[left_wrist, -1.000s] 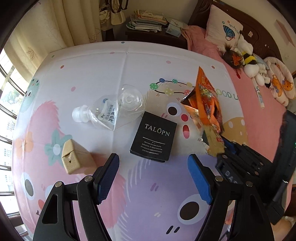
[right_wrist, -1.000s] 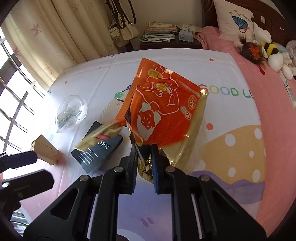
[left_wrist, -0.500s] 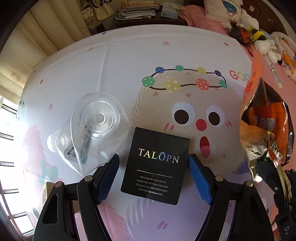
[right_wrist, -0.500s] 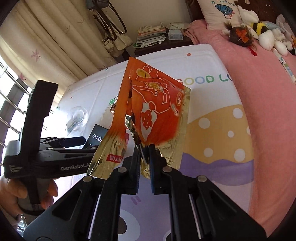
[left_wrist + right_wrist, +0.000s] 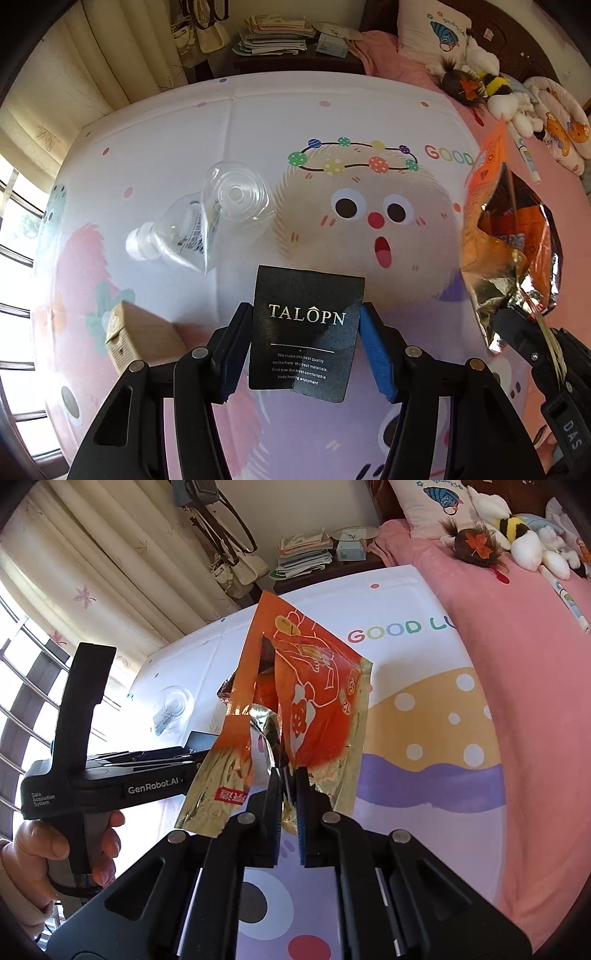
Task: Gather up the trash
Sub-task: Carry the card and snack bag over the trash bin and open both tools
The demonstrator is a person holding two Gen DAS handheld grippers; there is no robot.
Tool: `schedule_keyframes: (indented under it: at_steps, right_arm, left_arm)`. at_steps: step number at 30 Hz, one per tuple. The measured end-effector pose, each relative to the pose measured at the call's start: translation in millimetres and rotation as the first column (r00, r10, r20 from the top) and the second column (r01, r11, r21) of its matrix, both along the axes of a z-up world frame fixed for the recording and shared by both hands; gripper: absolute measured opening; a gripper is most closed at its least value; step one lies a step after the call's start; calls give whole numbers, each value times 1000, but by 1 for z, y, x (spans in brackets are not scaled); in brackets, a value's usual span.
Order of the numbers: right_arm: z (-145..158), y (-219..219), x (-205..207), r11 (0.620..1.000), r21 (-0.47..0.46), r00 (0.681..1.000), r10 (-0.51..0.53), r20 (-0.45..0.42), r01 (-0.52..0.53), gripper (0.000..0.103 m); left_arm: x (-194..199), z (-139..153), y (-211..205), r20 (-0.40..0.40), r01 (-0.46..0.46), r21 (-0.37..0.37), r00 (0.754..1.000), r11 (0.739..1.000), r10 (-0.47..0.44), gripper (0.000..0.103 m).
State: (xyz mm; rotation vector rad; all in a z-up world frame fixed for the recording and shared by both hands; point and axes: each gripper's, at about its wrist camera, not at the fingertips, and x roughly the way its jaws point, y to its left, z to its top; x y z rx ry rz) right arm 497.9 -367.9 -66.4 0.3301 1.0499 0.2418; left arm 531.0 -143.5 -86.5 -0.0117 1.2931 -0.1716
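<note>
My left gripper [image 5: 306, 332] is shut on a black "TALOPN" card package [image 5: 306, 332] and holds it by its two side edges, bent slightly, above the bed cover. My right gripper [image 5: 289, 775] is shut on the lower edge of an open orange and gold snack bag [image 5: 306, 705], held upright; the bag also shows at the right of the left wrist view [image 5: 509, 236]. A crushed clear plastic bottle [image 5: 207, 221] and a small tan carton [image 5: 144, 338] lie on the cover to the left. The left gripper's body [image 5: 110, 775] shows in the right wrist view.
The cartoon-print bed cover [image 5: 369, 155] spans the bed. A pink blanket [image 5: 517, 646] with plush toys [image 5: 480, 85] and a pillow lies at the right. A dark nightstand with stacked papers [image 5: 273, 37] stands behind, curtains and a window at the left.
My left gripper came down around the black package, closed on it and lifted it. My right gripper kept the snack bag and shifted it slightly to the right.
</note>
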Motion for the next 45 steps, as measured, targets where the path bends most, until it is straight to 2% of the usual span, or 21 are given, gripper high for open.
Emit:
schedule_keyframes:
  at_steps: [8, 15, 19, 25, 31, 37, 41, 45]
  right_arm:
    - [39, 23, -57, 1000, -15, 999, -5, 37, 6, 4]
    - [82, 68, -153, 999, -14, 997, -36, 72, 37, 4]
    - [100, 103, -219, 999, -14, 994, -47, 97, 48, 4]
    - [109, 162, -321, 998, -12, 994, -62, 86, 63, 4]
    - [106, 211, -403, 998, -20, 998, -52, 40, 53, 4]
    - [89, 238, -466, 999, -44, 999, -6, -45, 4, 4]
    - [66, 238, -492, 998, -59, 994, 0, -112, -7, 4]
    - [18, 227, -505, 999, -44, 978, -9, -210, 0, 4]
  left_arm:
    - [-91, 68, 25, 80, 40, -87, 996, 995, -33, 57]
    - [-217, 112, 87, 125, 118, -116, 987, 986, -103, 57]
    - [-287, 120, 129, 146, 142, -127, 982, 982, -123, 57]
    - [-380, 123, 190, 162, 179, -129, 974, 975, -157, 57]
    - [-455, 104, 224, 123, 215, -141, 972, 966, -198, 57]
    - [-503, 67, 222, 43, 255, -163, 967, 953, -251, 57]
    - [-521, 27, 209, -44, 247, -166, 965, 955, -258, 57]
    - [-527, -24, 186, -117, 233, -160, 960, 959, -253, 58]
